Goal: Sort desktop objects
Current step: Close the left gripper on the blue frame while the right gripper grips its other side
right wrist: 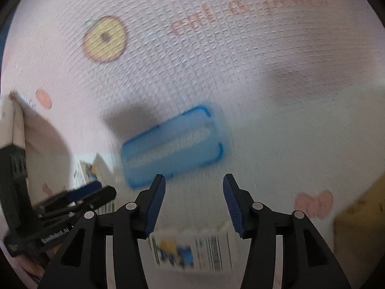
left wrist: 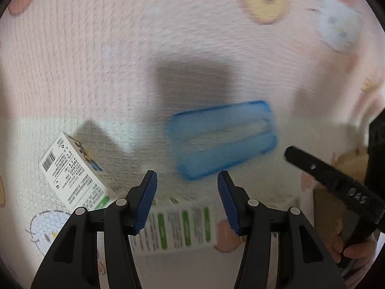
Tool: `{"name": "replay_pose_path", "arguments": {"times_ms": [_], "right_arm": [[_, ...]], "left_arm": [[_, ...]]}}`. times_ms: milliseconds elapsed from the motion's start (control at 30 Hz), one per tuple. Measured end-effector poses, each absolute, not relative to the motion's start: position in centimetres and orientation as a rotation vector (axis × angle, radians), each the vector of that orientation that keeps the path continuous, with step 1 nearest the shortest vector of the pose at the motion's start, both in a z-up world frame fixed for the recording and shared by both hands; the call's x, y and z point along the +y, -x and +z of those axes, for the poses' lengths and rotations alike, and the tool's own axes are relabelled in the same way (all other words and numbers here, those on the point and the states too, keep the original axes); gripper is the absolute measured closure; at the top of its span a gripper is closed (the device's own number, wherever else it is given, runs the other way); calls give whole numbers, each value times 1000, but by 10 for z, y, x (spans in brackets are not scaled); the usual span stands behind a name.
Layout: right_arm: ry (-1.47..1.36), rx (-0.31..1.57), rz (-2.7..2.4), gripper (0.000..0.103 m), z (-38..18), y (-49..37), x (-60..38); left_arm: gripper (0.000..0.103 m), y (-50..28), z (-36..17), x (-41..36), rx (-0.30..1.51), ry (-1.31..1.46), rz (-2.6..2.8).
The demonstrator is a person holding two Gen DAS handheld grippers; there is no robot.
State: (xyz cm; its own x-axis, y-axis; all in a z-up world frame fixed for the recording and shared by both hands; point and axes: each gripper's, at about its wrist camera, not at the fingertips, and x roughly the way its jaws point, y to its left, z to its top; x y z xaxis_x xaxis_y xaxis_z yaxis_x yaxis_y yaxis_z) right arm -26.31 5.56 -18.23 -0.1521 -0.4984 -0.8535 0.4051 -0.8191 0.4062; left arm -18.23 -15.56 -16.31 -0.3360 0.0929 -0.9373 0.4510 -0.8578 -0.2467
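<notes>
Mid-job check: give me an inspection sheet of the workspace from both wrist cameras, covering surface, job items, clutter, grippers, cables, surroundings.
Surface: pink and white textured mat with cartoon prints, partly shadowed.
Job's things: blue case lying flat ahead of both grippers, blurred; white carton tilted to the left in the left wrist view; second white box with green stripes lying under the left gripper.
Clutter: brownish-yellow object at the right edge, too blurred to identify.
Grippers: left gripper open, nothing between its pads; right gripper open, nothing between its pads.
Cables: nothing seen.
Surroundings: a hand on the right gripper's handle; otherwise nothing seen.
</notes>
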Motion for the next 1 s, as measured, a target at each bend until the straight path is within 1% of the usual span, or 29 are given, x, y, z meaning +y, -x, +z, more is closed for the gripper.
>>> {"name": "replay_pose_path", "arguments": {"times_ms": [67, 200, 233, 300, 400, 567, 600, 667, 700, 733, 767, 833, 900, 1000], "right_arm": [[-1562, -102, -1984, 55, -191, 282, 48], [-1675, -18, -1946, 55, -217, 311, 36], [-1683, -12, -1942, 55, -223, 316, 33], [-1642, -11, -1936, 51, -220, 322, 29], [-1609, 65, -1982, 51, -217, 329, 22], [-1560, 106, -1997, 50, -220, 328, 18], [-1557, 108, -1985, 51, -220, 326, 18], [-1559, 115, -1949, 56, -219, 321, 22], [-1569, 134, -1947, 62, -219, 320, 22], [-1573, 161, -1957, 69, -217, 318, 23], [-1579, 168, -1968, 69, -215, 317, 26], [-1577, 116, -1996, 76, -207, 314, 36], [-1560, 52, -2026, 79, -194, 309, 47], [-1512, 24, -2082, 80, -165, 293, 59]], "left_arm": [[46, 189, -170, -160, 738, -1655, -2282], [47, 201, -185, -164, 772, -1680, -2244], [47, 202, -185, -161, 751, -1663, -2253], [47, 205, -182, -156, 706, -1644, -2280], [47, 207, -186, -146, 660, -1675, -2267], [47, 194, -185, -143, 676, -1629, -2288], [51, 192, -185, -143, 682, -1631, -2289], [54, 186, -182, -143, 679, -1617, -2281], [59, 184, -181, -143, 684, -1611, -2278], [71, 180, -180, -145, 686, -1610, -2268], [77, 177, -180, -146, 692, -1612, -2256], [78, 168, -175, -148, 742, -1618, -2266], [78, 159, -163, -148, 766, -1603, -2307], [78, 144, -137, -141, 762, -1561, -2408]]}}
